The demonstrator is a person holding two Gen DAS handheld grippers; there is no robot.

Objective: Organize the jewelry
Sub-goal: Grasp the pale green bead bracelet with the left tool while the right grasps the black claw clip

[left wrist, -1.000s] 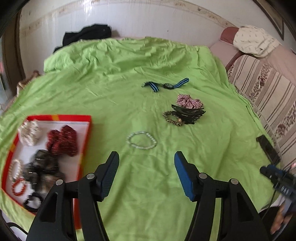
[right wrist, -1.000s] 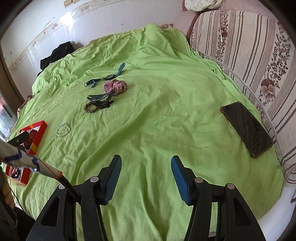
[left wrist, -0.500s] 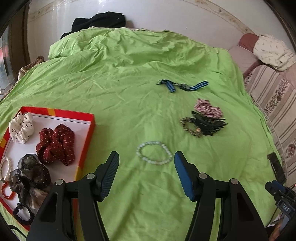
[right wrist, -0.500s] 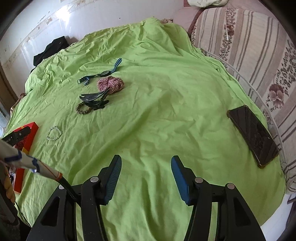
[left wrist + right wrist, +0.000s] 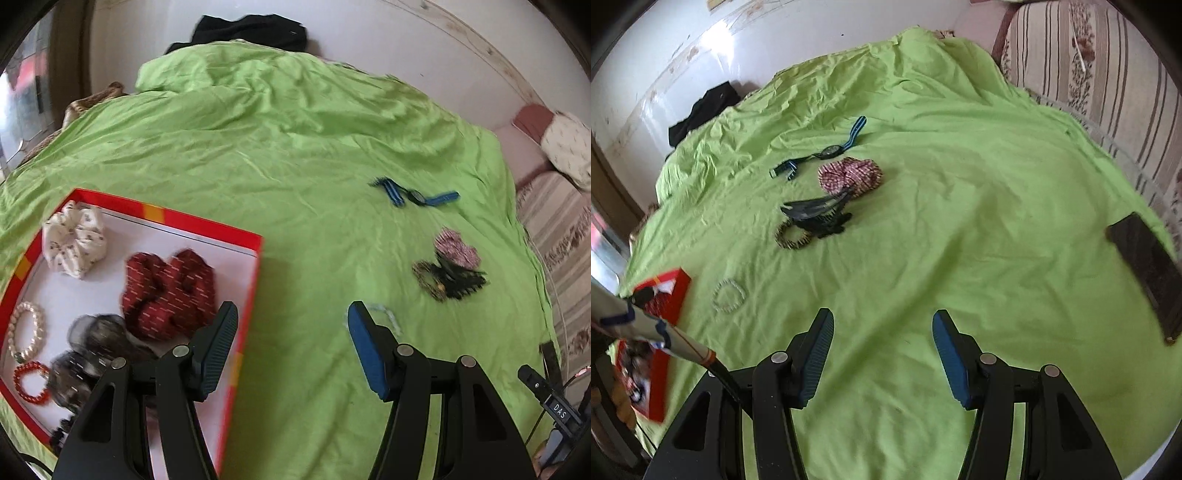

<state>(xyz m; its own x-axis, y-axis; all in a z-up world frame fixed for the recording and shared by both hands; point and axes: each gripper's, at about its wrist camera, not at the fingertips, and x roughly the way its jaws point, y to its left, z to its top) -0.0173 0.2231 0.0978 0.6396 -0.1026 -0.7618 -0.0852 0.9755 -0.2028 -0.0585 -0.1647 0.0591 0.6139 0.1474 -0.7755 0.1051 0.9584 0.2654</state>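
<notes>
Green sheet covers the bed [image 5: 295,155]. My left tool [image 5: 291,332] gapes wide and empty; right tool [image 5: 882,347] likewise. Bracelet [image 5: 728,296] lies beside the box [image 5: 207,225]. Next, I reckon: straddle it, pinch.

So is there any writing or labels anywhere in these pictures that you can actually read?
"DAS": white letters on a small dark label on the black device at the lower right edge of the left wrist view.
Red tray: coloured border only, no readable text.
Dark phone: screen blank.
</notes>
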